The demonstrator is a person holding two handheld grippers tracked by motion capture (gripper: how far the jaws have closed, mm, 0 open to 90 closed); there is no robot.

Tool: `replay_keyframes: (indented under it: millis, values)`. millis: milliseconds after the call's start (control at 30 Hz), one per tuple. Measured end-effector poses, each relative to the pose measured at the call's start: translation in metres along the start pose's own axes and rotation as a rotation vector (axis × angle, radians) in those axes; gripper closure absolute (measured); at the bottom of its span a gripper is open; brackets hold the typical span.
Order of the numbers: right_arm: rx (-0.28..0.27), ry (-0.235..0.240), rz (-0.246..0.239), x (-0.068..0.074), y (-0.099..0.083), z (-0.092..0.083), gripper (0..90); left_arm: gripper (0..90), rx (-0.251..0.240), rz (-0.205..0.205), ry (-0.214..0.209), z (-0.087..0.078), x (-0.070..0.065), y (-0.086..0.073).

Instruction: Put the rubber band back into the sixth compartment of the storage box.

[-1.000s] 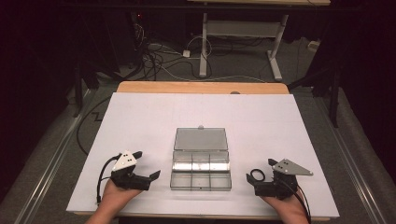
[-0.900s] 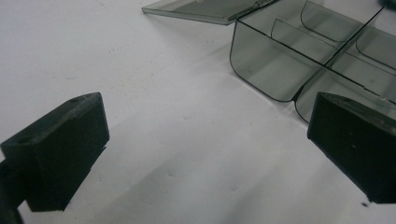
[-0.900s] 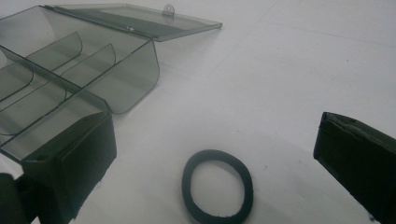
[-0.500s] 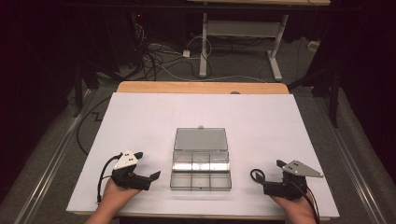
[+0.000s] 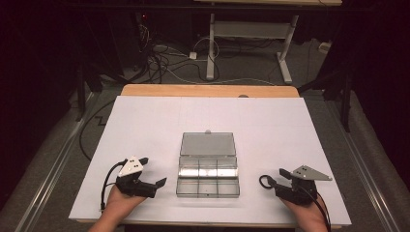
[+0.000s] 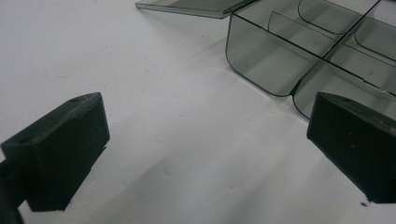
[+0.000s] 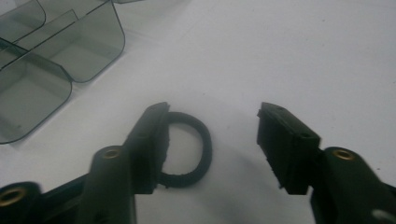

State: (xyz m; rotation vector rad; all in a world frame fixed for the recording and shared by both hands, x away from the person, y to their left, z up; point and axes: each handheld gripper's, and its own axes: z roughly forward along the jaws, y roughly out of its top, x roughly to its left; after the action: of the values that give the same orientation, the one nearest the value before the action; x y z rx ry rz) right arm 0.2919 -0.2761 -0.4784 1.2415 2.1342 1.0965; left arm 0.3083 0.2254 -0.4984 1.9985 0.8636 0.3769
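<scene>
A clear plastic organizer box (image 5: pixel 208 173) sits at the middle of the white surface (image 5: pixel 290 125), a little toward the person's edge. Its lid (image 5: pixel 208 143) lies folded back flat at 12 o'clock from the tray. The tray is split into small compartments, and all that can be seen of them are bare, with only the pale surface showing through the tinted walls.

At 3 o'clock from the box, well apart from it, a black rubber ring (image 7: pixel 187 149) lies flat on the surface. The right gripper (image 7: pixel 212 140) is lowered over it, its jaws having just been closing; the ring rests against the inner face of one jaw while the other jaw stands clear of it with a gap between, so nothing is clamped yet.

At 9 o'clock from the box, the left gripper (image 5: pixel 153 180) rests low on the surface, aimed at the tray's near corner, jaws spread wide with only bare surface between them.
</scene>
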Motion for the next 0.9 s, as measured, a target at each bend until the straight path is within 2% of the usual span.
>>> replay_keyframes:
  millis: [133, 267, 433, 567, 667, 900]
  values:
    - [0.033, 0.007, -0.011, 0.001, 0.002, 0.004, 60.2, 0.0, -0.002, -0.001, -0.009, 0.000, 0.000, 0.000]
    - [0.058, -0.003, -0.036, 0.004, 0.001, 0.007, 70.3, 0.0, -0.007, 0.003, -0.013, -0.001, 0.000, 0.000]
    - [0.090, -0.024, -0.070, 0.008, 0.002, 0.010, 74.7, 0.0, -0.024, -0.028, -0.019, -0.002, 0.003, -0.001]
    - [0.089, -0.030, -0.072, 0.008, 0.002, 0.011, 79.3, 0.0, -0.023, -0.018, -0.011, -0.002, 0.002, -0.001]
    - [0.090, -0.025, -0.091, 0.009, 0.002, 0.011, 82.2, 0.0, -0.020, -0.017, -0.007, -0.002, 0.001, -0.001]
    - [0.097, -0.021, -0.101, 0.012, 0.001, 0.011, 88.1, 0.0, -0.005, 0.011, 0.004, 0.000, -0.002, -0.001]
